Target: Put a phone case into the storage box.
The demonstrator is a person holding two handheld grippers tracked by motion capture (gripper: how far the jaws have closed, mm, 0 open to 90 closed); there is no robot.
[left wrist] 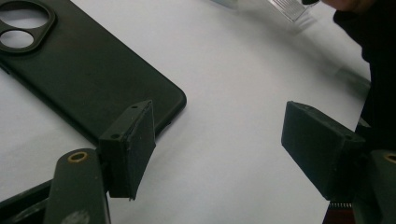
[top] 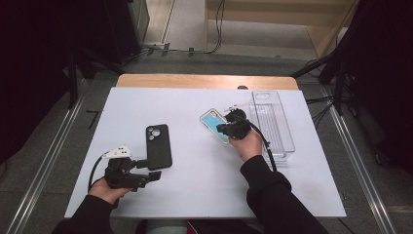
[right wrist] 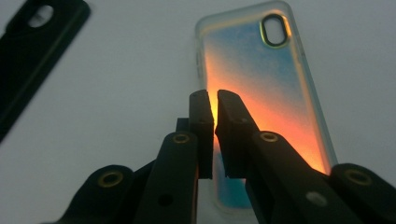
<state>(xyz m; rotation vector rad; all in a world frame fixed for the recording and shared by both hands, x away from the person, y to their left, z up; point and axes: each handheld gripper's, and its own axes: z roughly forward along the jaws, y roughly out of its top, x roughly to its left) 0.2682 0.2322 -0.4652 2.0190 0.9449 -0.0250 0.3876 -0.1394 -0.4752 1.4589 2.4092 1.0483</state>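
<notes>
— Where is the iridescent phone case (top: 214, 125) right now?

— It lies flat on the white surface (top: 195, 190), right of centre, just left of the clear tray (top: 282, 146). In my right claw view it glows orange and blue, camera cutout at its far end (right wrist: 266, 93).

— And your right claw (top: 228, 127)?

— It hovers over the near part of that case, its 2 jaws almost together with only a thin slit between them and nothing clamped.

— The other case?

— The black phone case (top: 159, 145) lies left of centre, well apart from the iridescent one.

— Your left claw (top: 153, 169)?

— It rests low on the surface by the near right corner of the black case, jaws wide apart, gripping nothing (left wrist: 217, 140).
</notes>
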